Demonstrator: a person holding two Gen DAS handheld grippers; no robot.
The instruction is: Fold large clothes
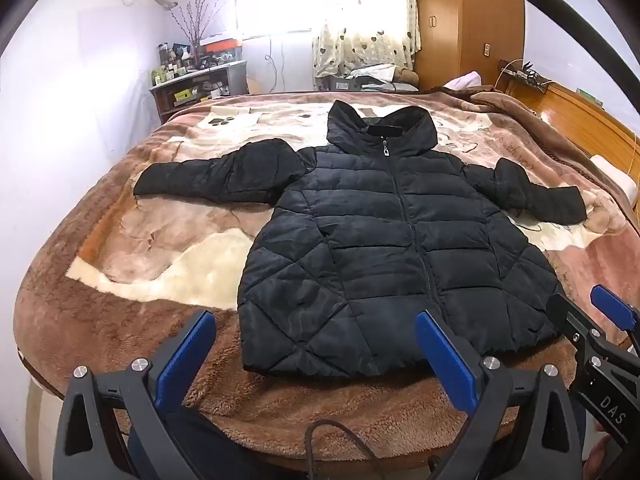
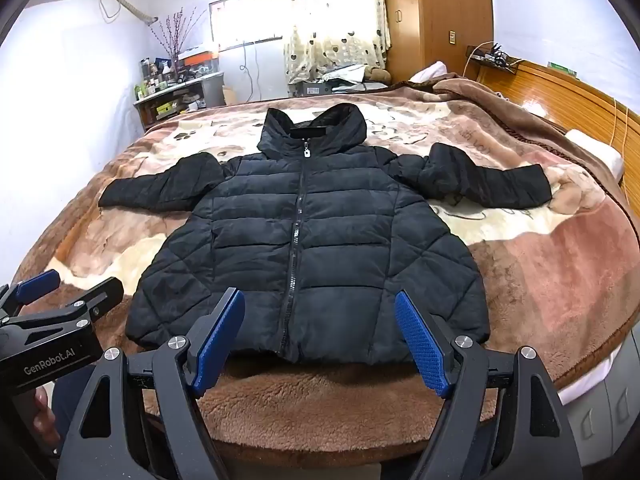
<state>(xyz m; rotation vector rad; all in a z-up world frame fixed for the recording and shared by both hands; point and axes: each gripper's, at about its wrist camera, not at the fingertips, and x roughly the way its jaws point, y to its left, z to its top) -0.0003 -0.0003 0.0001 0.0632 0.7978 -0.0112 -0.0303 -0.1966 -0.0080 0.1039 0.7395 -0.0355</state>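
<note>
A black quilted hooded jacket (image 1: 384,240) lies flat and zipped on the bed, front up, sleeves spread to both sides, hood at the far end; it also shows in the right wrist view (image 2: 304,236). My left gripper (image 1: 316,344) is open and empty, hovering above the near bed edge at the jacket's hem, left of centre. My right gripper (image 2: 320,332) is open and empty, just above the hem's middle. The right gripper shows at the right edge of the left wrist view (image 1: 600,320). The left gripper shows at the left edge of the right wrist view (image 2: 60,292).
A brown and cream fleece blanket (image 1: 132,248) covers the bed. A wooden headboard (image 2: 580,92) runs along the right side with a white pillow (image 2: 596,152). A cluttered shelf (image 1: 192,84) and a wooden wardrobe (image 1: 468,20) stand beyond the bed.
</note>
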